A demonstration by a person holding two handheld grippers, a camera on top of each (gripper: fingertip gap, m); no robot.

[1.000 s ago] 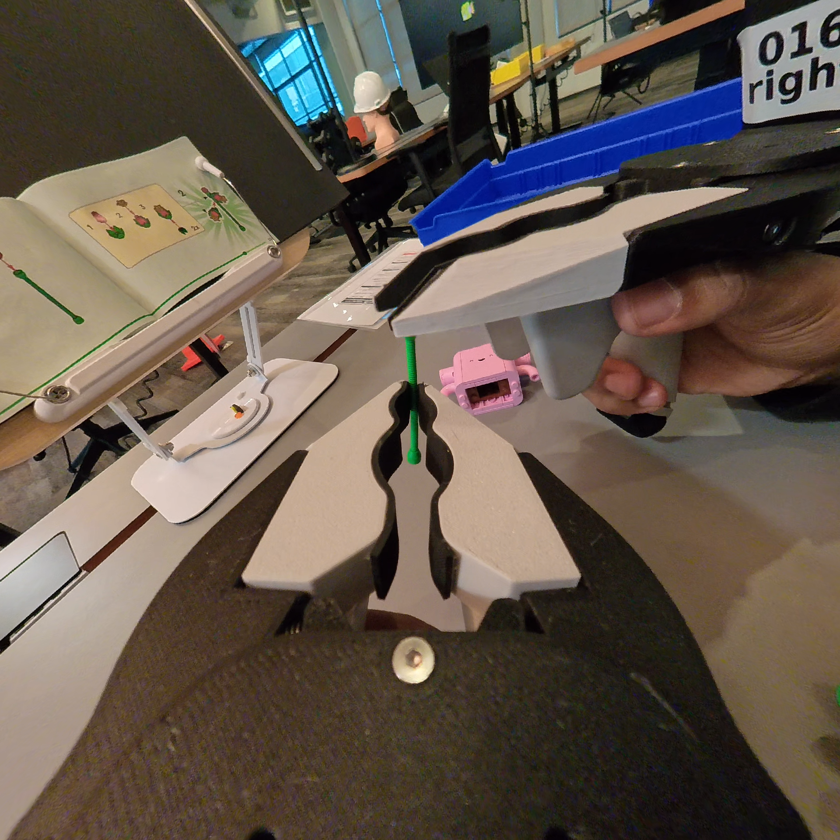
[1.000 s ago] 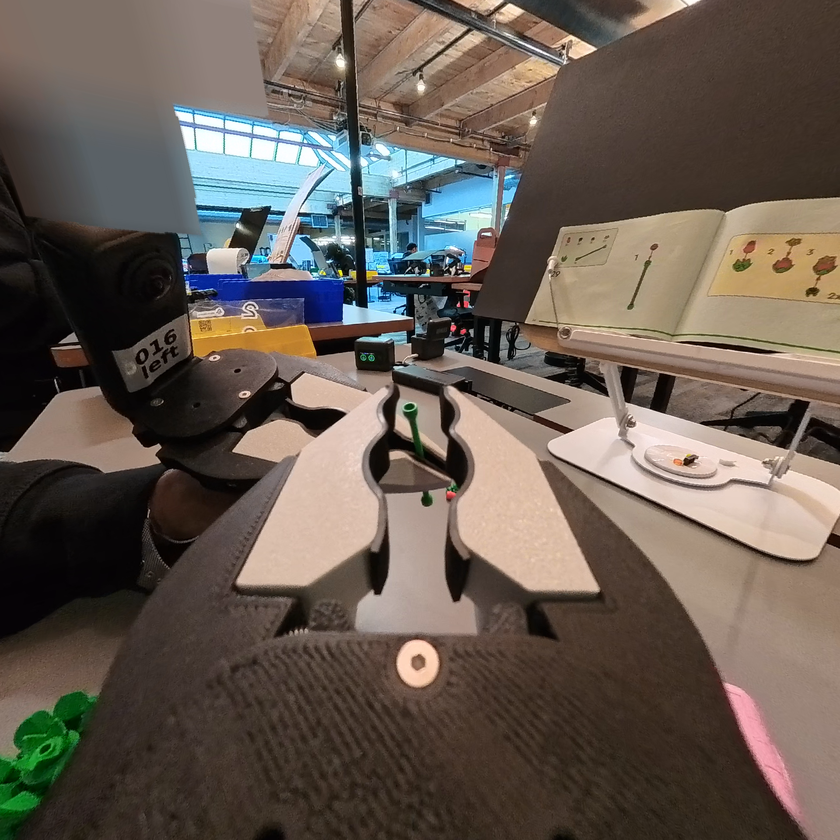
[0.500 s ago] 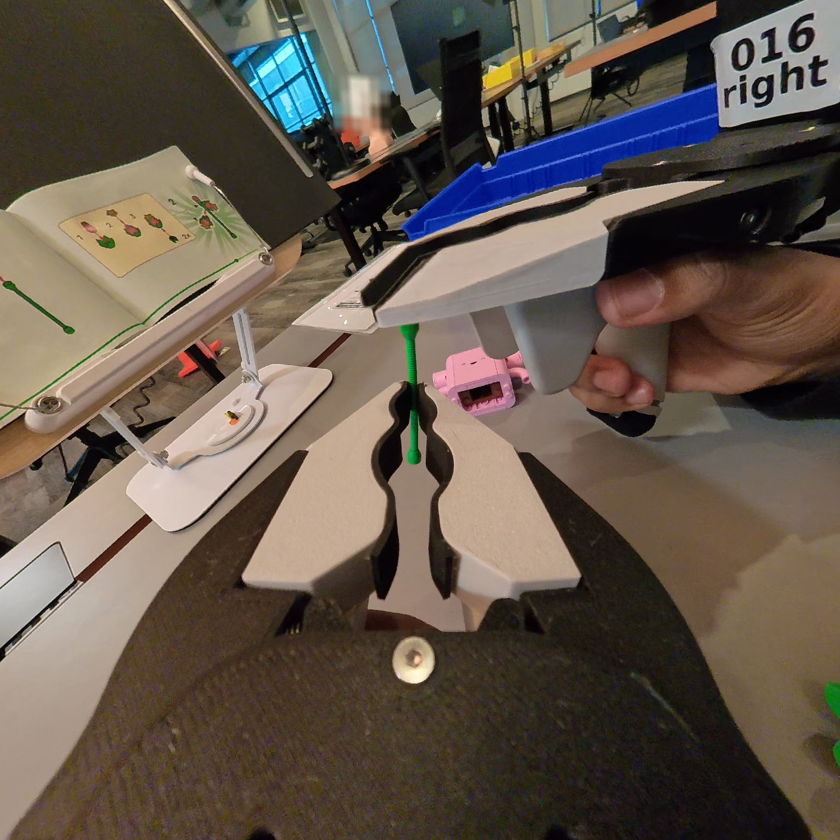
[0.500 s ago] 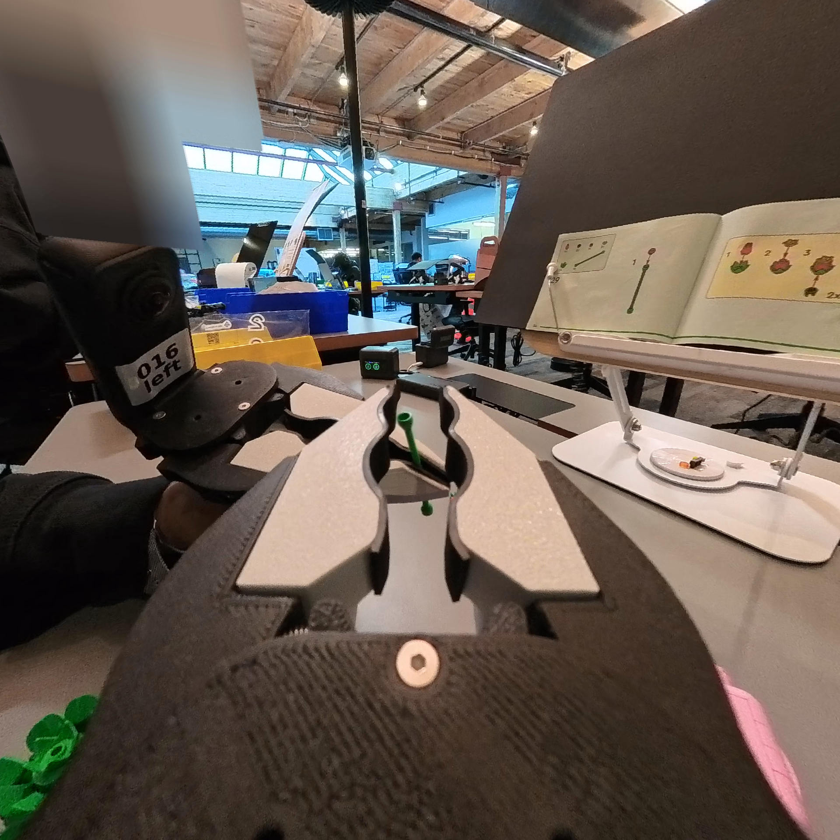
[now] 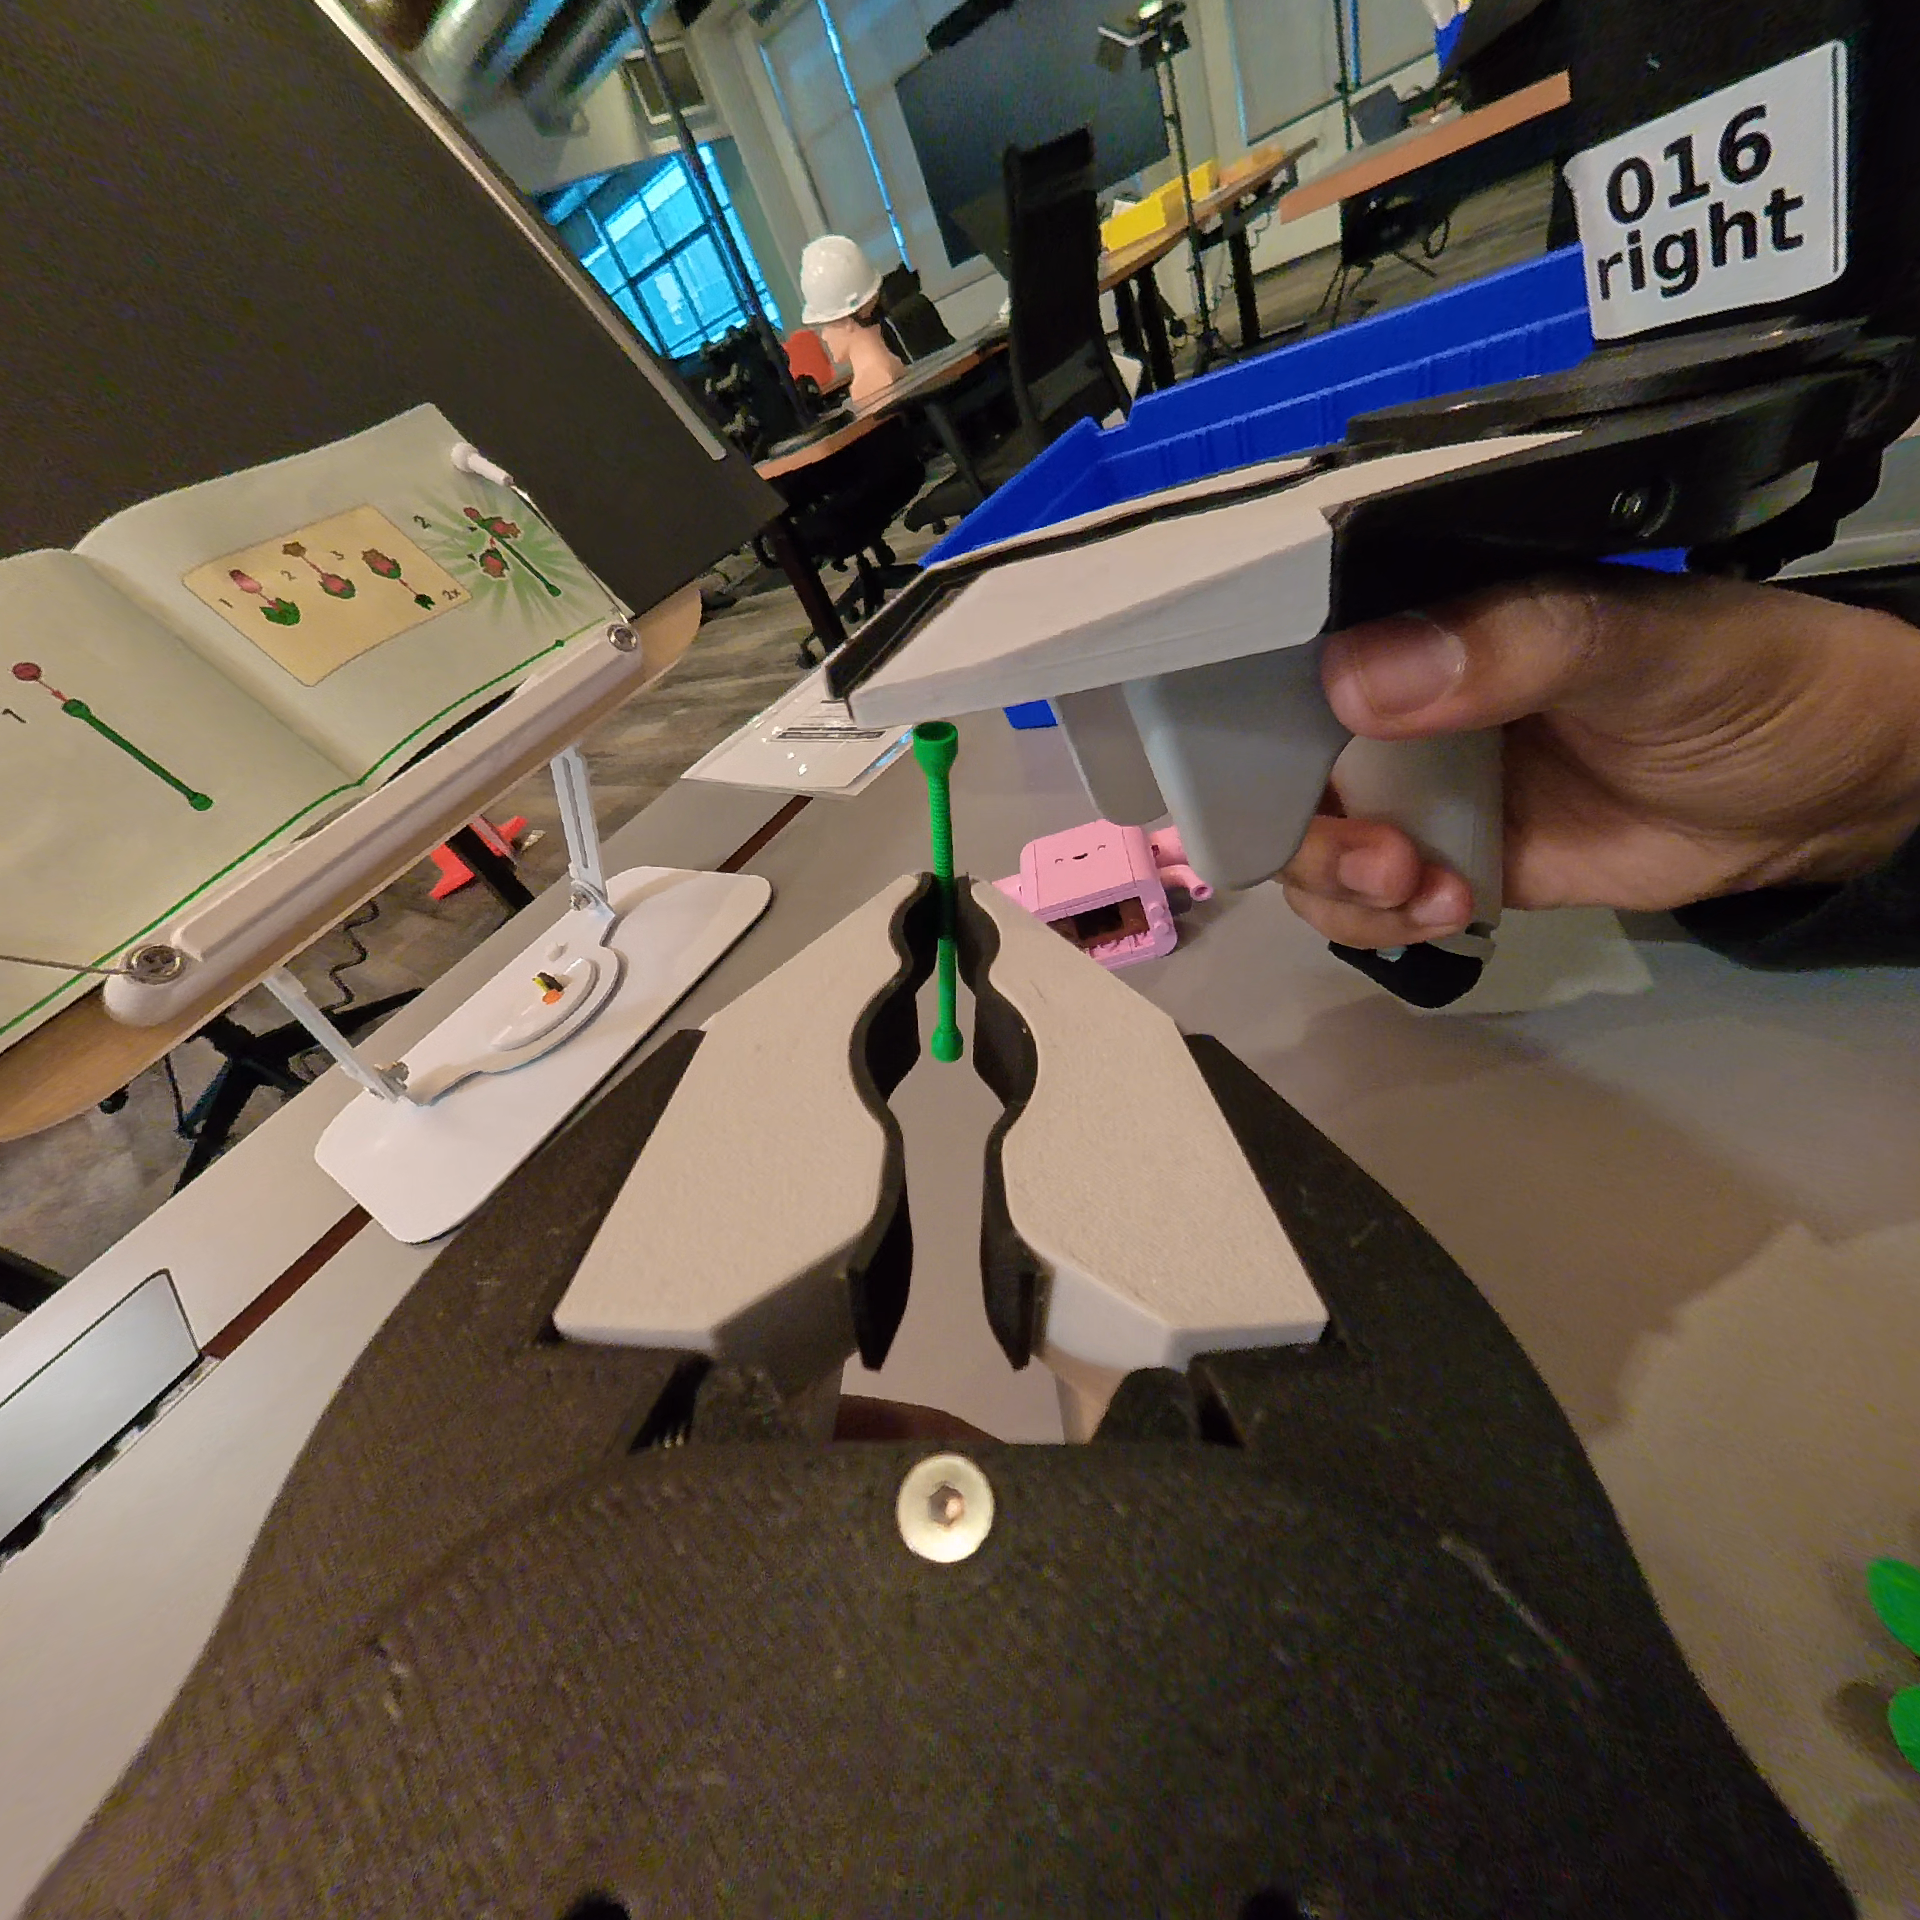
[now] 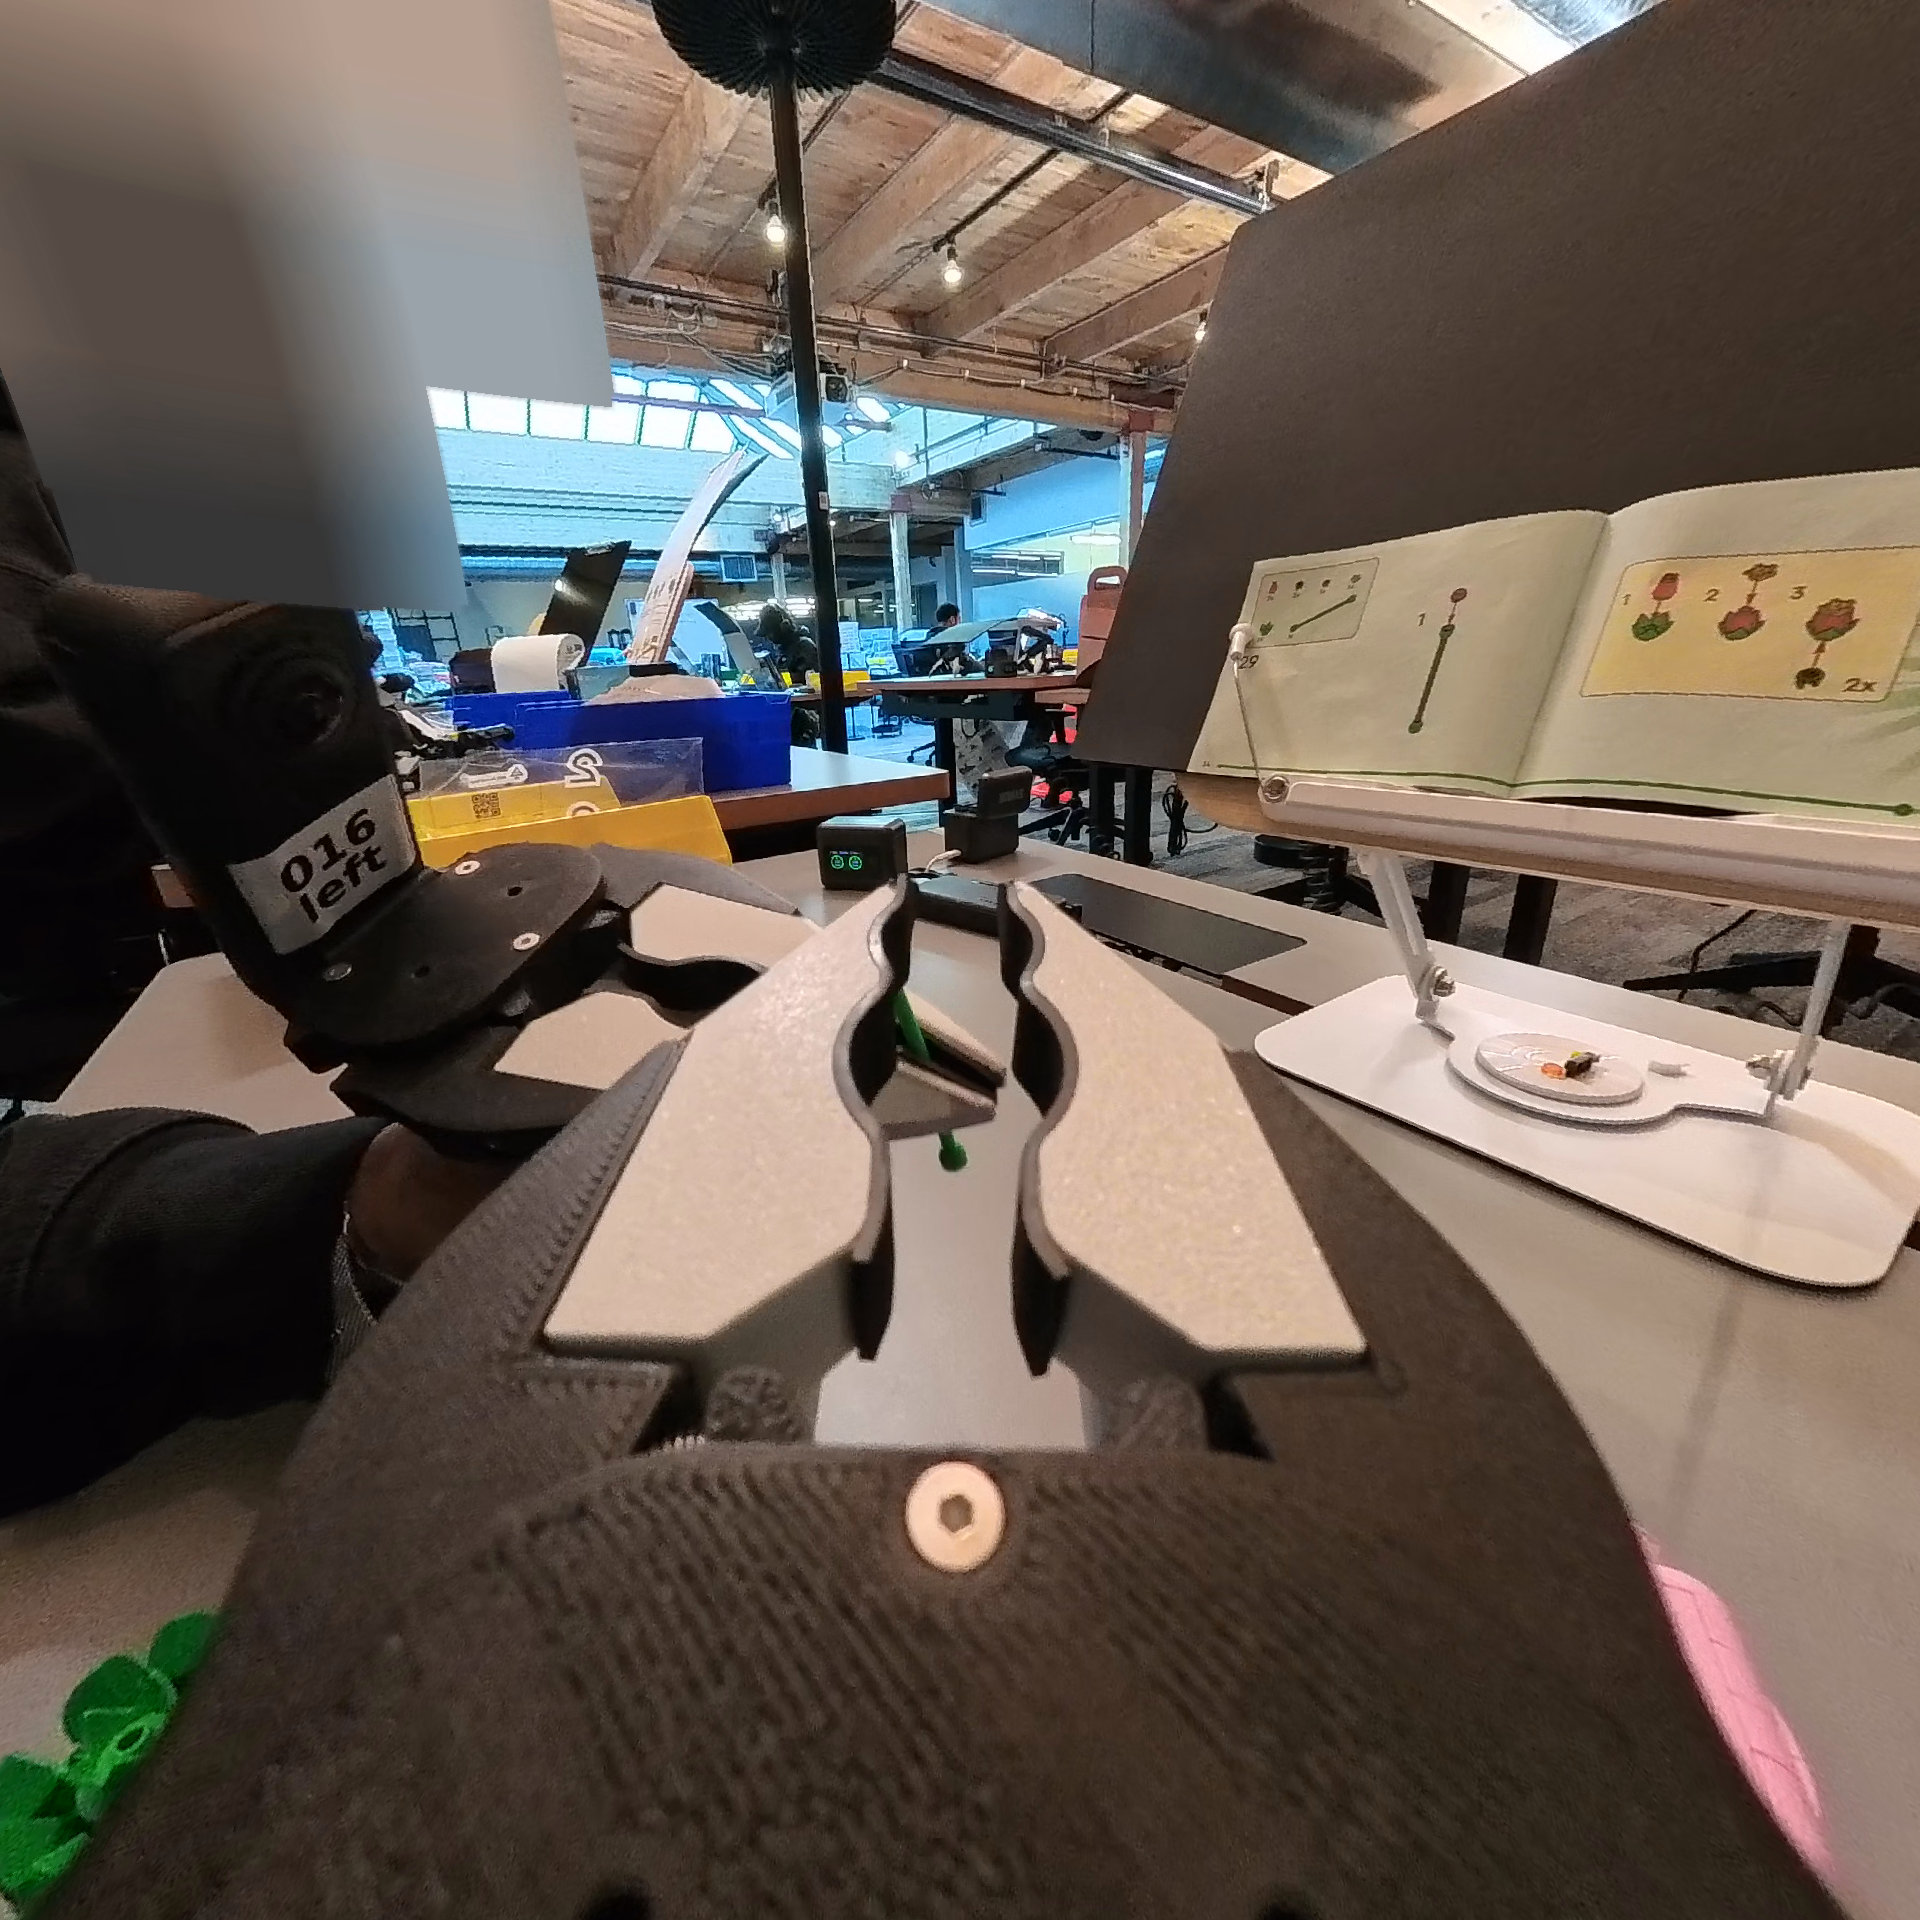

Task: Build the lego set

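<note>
The left claw (image 5: pixel 943 914) pinches a thin green plastic stem rod (image 5: pixel 943 894) upright above the grey counter (image 5: pixel 1558 1122); the right claw (image 6: pixel 956 925), spread and empty, hovers just above. Flower pieces seem unattached; most building remains.

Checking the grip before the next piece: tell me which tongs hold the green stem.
The left tongs, pinching the green stem upright; the right tongs hang open just above its top.

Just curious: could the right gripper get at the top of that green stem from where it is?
Probably yes. The left gripper holds the green stem upright, its top bare, and the open right gripper hangs just above it with nothing between.
</note>
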